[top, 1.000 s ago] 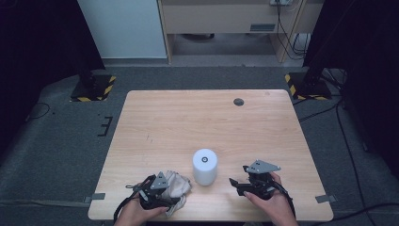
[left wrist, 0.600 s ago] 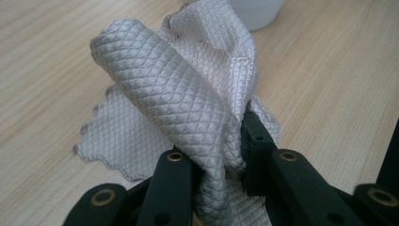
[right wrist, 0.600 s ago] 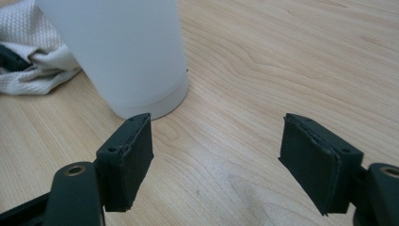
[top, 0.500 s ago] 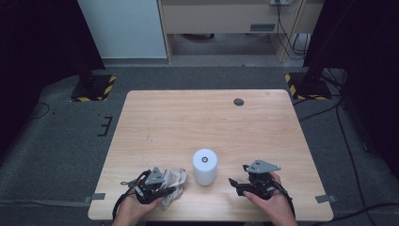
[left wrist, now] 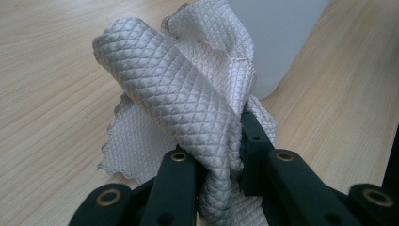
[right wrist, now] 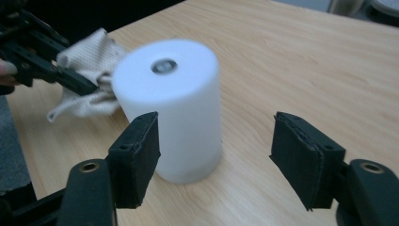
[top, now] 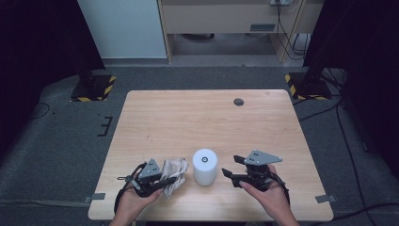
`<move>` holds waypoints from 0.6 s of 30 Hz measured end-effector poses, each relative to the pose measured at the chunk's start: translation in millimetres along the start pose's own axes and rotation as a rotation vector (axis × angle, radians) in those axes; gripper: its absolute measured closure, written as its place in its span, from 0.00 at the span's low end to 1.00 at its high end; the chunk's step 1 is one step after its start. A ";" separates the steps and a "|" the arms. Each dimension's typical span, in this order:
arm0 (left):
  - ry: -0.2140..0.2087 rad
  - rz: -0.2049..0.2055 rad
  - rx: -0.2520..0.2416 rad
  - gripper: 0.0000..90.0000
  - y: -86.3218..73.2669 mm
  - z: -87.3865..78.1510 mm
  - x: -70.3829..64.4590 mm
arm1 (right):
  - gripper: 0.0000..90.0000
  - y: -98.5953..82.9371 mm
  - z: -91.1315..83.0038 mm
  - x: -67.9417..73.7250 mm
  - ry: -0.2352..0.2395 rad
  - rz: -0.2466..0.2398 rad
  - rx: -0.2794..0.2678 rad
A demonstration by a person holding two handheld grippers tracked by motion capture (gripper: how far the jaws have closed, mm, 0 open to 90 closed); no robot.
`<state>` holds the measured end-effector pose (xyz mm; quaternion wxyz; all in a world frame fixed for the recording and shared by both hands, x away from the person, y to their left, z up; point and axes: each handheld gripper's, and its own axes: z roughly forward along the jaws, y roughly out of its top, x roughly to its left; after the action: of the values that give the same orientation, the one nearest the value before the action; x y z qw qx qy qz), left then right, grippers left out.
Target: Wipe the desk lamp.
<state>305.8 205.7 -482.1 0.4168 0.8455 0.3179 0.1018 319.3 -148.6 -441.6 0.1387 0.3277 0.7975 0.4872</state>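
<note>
White cylinder [top: 205, 166] stands upright near the front edge of the table [top: 188, 113]; everything below is placed rel. to it. Left gripper [top: 162, 180] sits just left of the cyl., jaws clamped on a bunched grey cloth [top: 173, 170]. In the left gripper view the cloth [left wrist: 188, 103] is pinched between the 2 jaws, with a rolled fold sticking up and the cyl. wall [left wrist: 277, 42] right behind it, prob. touching or nearly so. Right gripper [top: 229, 175] is just right of the cyl., jaws spread wide and holding nothing; in the right gripper view the cyl. [right wrist: 171, 108] stands ahead of the left-hand jaw, not between the 2.

Step in hand, as I read it: cloth is grabbed and brought up to the cyl., likely for a wipe. Next move calls for the right gripper to shift over, straddle the cyl. and close to steady it, while the left rubs the cloth on its side w/o tipping it.
</note>
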 end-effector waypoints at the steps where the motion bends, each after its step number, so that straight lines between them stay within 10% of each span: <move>1: 0.000 0.006 0.002 0.87 0.5 -0.2 -1.4 | 0.40 5.3 1.9 2.9 0.003 -0.013 0.001; 18: -0.019 0.030 -0.008 0.87 7.3 1.3 -8.0 | 0.36 41.1 49.9 11.3 0.077 -0.015 0.067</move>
<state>303.4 196.7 -476.5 0.4216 0.8493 0.3010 0.1013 353.8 -94.2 -429.1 0.1004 0.3072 0.8205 0.4716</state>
